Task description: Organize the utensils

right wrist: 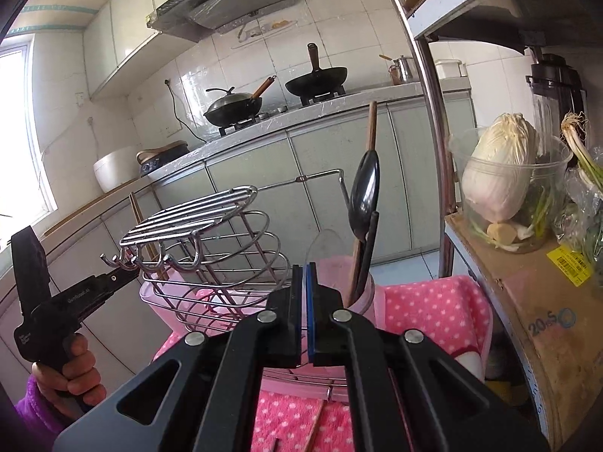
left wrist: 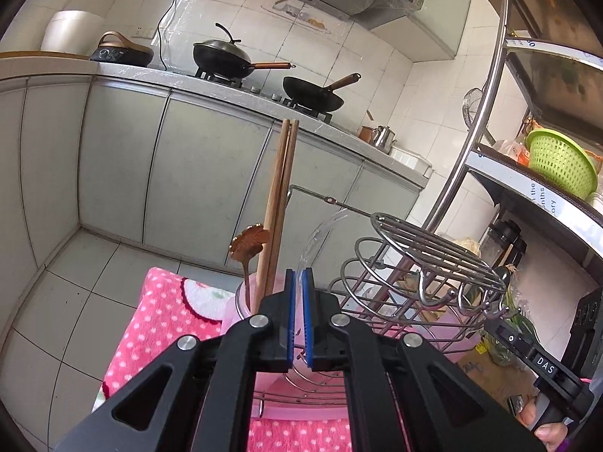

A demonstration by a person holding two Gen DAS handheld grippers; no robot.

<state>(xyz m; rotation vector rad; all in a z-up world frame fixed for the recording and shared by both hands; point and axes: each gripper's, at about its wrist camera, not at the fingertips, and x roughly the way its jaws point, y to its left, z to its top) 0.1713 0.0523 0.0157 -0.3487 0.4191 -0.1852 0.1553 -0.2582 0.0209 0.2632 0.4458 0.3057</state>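
Two chopsticks (left wrist: 279, 203) are stood in the pink cup (left wrist: 241, 309) (beside a spoon (right wrist: 362, 192)); both grippers' fingers are pressed together, left gripper (left wrist: 297, 316), right gripper (right wrist: 303, 312).

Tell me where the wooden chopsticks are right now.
The wooden chopsticks stand upright in the pink utensil cup, beside a leaf-shaped spoon, left of the wire dish rack.

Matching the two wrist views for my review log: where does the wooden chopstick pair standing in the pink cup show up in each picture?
Left wrist view: the chopsticks rise left of centre from the pink cup, beside a brown leaf-shaped spoon.
Right wrist view: the chopsticks rise right of centre, partly behind a black spoon.
Shared landmark: the wire dish rack.
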